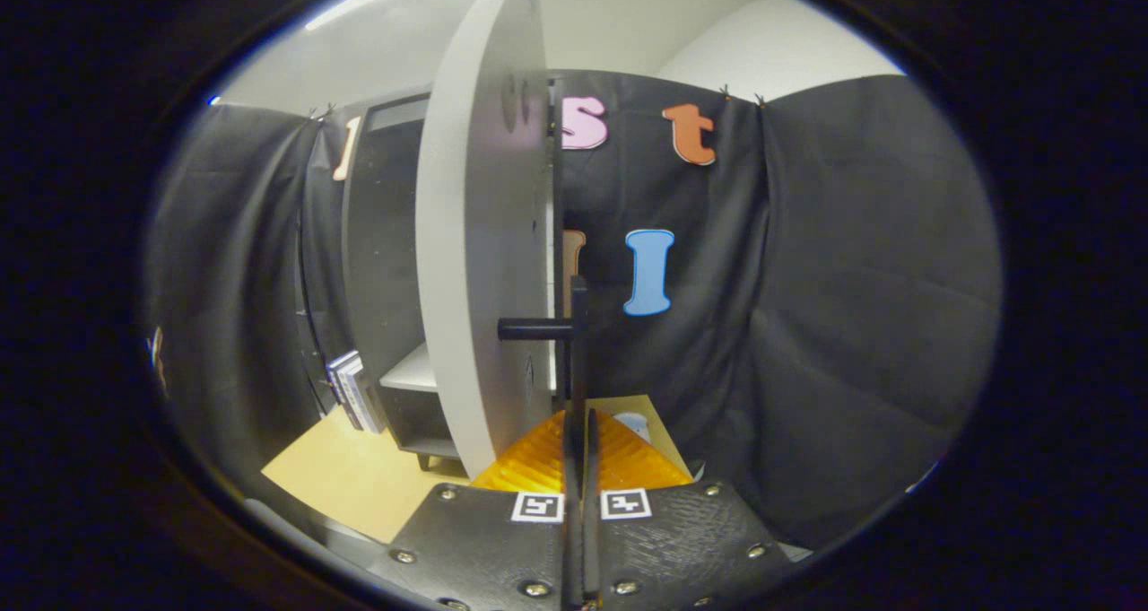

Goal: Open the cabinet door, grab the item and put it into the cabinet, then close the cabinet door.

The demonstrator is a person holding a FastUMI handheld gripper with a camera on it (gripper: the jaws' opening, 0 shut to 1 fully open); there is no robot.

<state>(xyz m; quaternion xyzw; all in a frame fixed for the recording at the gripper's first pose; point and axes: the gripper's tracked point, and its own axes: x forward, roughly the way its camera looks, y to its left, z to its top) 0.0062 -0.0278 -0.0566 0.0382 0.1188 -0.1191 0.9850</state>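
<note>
The grey cabinet door (480, 261) stands swung out, nearly edge-on to me. Its black handle (577, 324) is a vertical bar on a short stub, and the bar runs down between my fingers. My gripper (579, 436) is shut on that handle bar. Left of the door, the dark cabinet (386, 234) stands open with a white shelf (411, 373) inside. A small pale item (635, 424) lies on the wooden table (359, 476) just beyond my fingers, right of the door; most of it is hidden.
A stack of flat booklets (352, 391) leans against the cabinet's left side. Black cloth walls close in on the left, behind and on the right. The table's front edge runs near the cabinet foot.
</note>
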